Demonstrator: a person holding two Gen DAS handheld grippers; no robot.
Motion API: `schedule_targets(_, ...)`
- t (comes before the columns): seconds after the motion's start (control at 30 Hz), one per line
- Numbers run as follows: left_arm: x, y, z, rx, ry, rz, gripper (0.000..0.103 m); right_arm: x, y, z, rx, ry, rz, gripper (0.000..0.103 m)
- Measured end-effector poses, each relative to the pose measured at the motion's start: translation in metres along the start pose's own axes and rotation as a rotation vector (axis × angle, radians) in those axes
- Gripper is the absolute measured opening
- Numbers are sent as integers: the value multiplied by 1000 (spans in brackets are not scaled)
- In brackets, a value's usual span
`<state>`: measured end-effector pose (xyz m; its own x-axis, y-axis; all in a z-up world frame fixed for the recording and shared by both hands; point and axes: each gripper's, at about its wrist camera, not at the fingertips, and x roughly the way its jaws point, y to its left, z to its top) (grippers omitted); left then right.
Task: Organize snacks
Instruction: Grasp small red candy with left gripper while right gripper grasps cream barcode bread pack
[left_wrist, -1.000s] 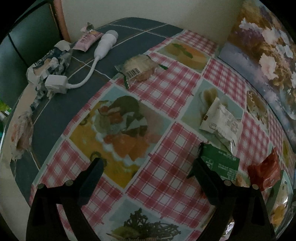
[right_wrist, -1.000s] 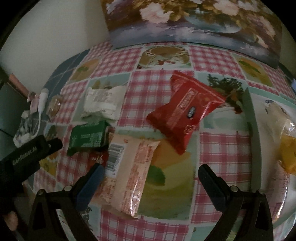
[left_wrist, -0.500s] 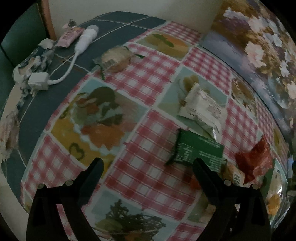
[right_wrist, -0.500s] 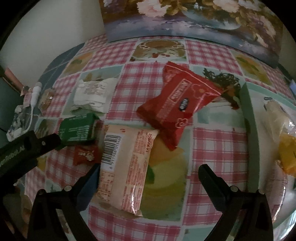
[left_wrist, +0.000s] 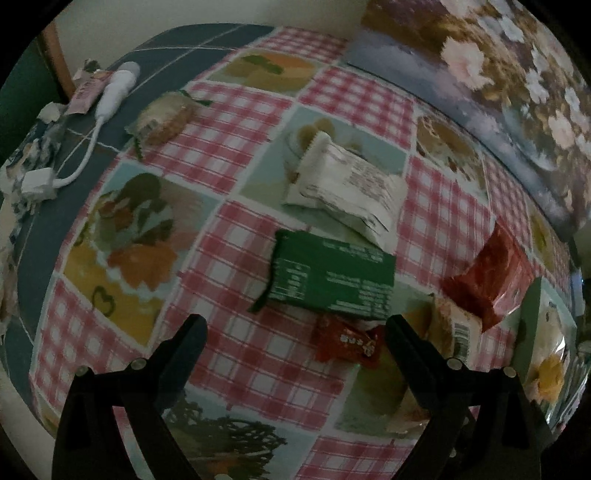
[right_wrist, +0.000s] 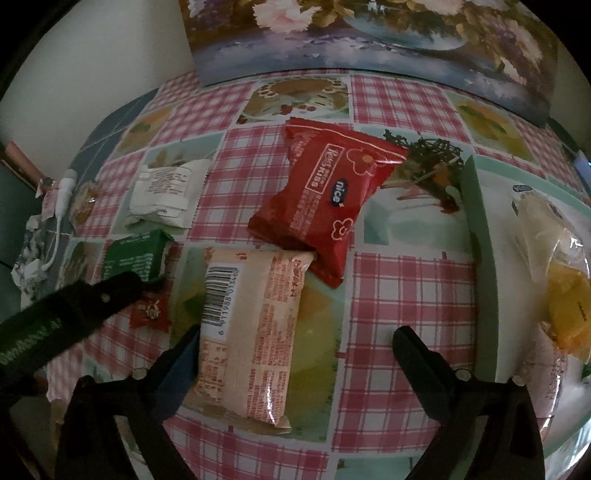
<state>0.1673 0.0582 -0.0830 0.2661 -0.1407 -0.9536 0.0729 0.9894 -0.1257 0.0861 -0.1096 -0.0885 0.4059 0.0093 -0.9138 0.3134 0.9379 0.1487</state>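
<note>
Two grippers hover with jaws apart: the left gripper (left_wrist: 295, 328) over the green packet (left_wrist: 332, 280) on the bench (left_wrist: 236, 354), the right gripper (right_wrist: 295, 343), just narrowing, straddling the peach wafer pack (right_wrist: 251, 328).

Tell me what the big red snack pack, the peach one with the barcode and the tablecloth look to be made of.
Red snack pack: likely plastic film, fairly glossy; crimped ends, puffy creases.
Peach pack: clear shiny plastic wrap over a pale filling; strong glare near its bottom end.
Tablecloth: probably wipeable vinyl or oilcloth with printed checks and food pictures; smooth with a faint sheen, though the dim light leaves this open.
</note>
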Motion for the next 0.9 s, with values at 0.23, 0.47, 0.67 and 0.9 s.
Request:
schedule_targets(0.23, 11, -14, 0, 38, 26, 5, 96, -4, -5, -4, 2, 5, -9, 92)
schedule_targets(0.47, 13, -32, -1, 82, 24, 20, 75, -5, -9, -6, -10, 5, -18, 90)
schedule_targets(0.67, 13, -44, 1, 112, 17, 23, 44, -7, -7, -6, -18, -7, -19, 76)
schedule_targets(0.9, 6, -40, -2, 110, 20, 4, 30, -8, -5, -5, -31, -17, 10, 48)
